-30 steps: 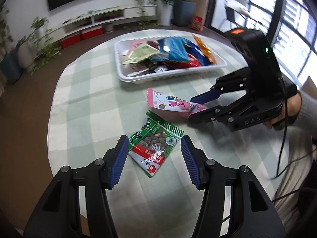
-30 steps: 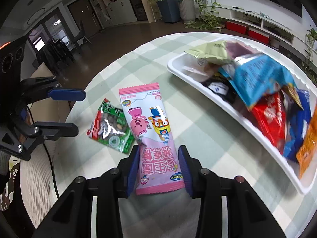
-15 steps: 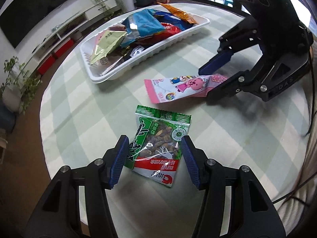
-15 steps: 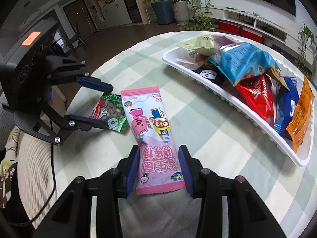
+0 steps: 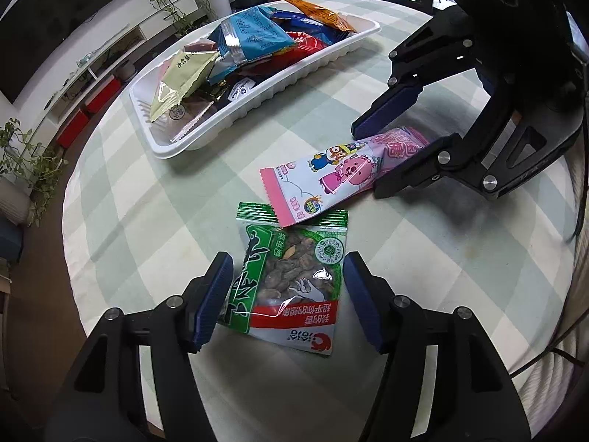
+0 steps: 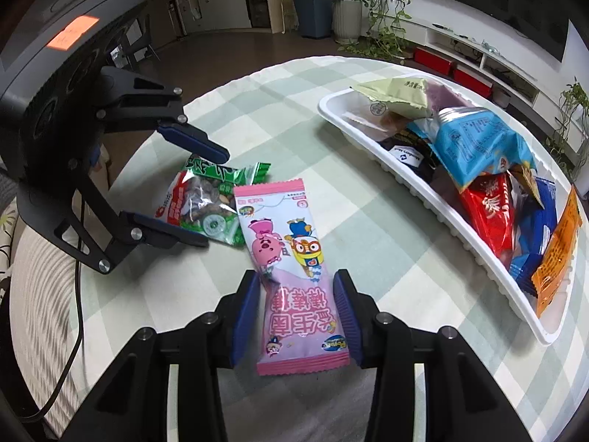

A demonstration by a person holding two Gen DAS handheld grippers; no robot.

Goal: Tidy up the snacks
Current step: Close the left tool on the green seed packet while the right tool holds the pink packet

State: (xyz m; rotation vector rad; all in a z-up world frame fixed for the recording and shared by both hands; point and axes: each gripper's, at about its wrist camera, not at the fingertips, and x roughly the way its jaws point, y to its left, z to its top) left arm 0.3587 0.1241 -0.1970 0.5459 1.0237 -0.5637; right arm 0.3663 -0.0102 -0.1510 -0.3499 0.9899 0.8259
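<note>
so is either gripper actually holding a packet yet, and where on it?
Neither. The left gripper is open, its fingers straddling the green seed packet's near half. The right gripper is open around the pink cartoon packet's near end.

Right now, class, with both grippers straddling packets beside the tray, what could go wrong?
1. The pink packet overlaps the green packet; lifting either may drag the other.
2. The left gripper is open around the green packet's lower part, so a grip there might let it sag.
3. The tray is heaped; added packets may slide off.
</note>
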